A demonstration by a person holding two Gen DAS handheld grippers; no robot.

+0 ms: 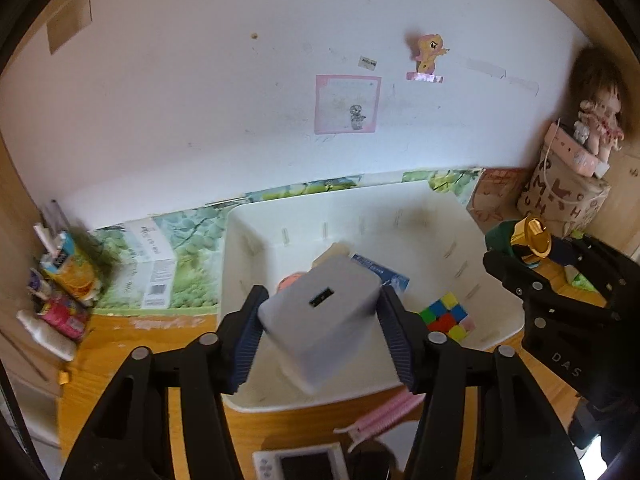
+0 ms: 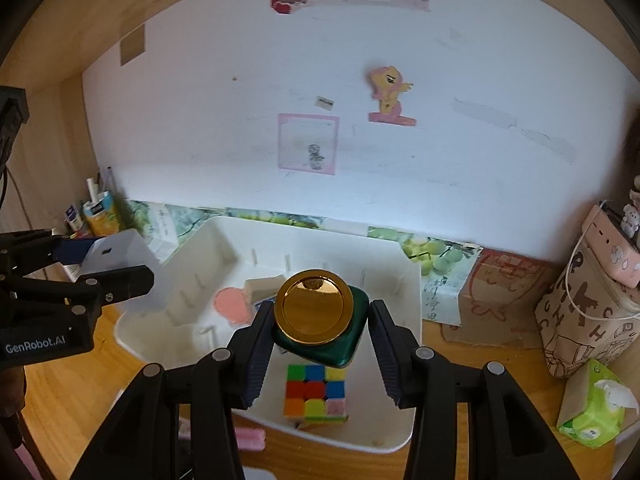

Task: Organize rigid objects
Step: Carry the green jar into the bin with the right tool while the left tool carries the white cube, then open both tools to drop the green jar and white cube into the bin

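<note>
White wall filled the upper half of your left wrist view, with a pony sticker [image 1: 429,52] at upper right and a pink note [image 1: 347,104] near the middle. Below it, on the wooden bench [image 1: 100,364], sat the white bin [image 1: 256,240]. Your left gripper [image 1: 320,316] had its jaws clamped on a grey charger block [image 1: 320,320], held tilted above the bin's near part at lower centre. Inside the bin, at lower right of centre, lay a colour cube [image 1: 446,316]. A pink hair clip [image 1: 384,416] lay on the bench just in front of the bin. At the right edge your right gripper [image 1: 536,252] showed, carrying a gold-capped bottle [image 1: 532,240].

Wall and pony sticker [image 2: 390,94] again topped your right wrist view. At centre, your right gripper [image 2: 320,328] had its jaws closed on the green body of the gold-capped bottle [image 2: 314,312], cap facing the camera, above the white bin [image 2: 400,432]. The colour cube [image 2: 316,394] sat in the bin directly below the bottle. At the left edge your left gripper [image 2: 96,268] held the grey charger block [image 2: 116,256] over the bin's left rim. A green tissue pack [image 2: 592,408] stood on the bench at lower right.
</note>
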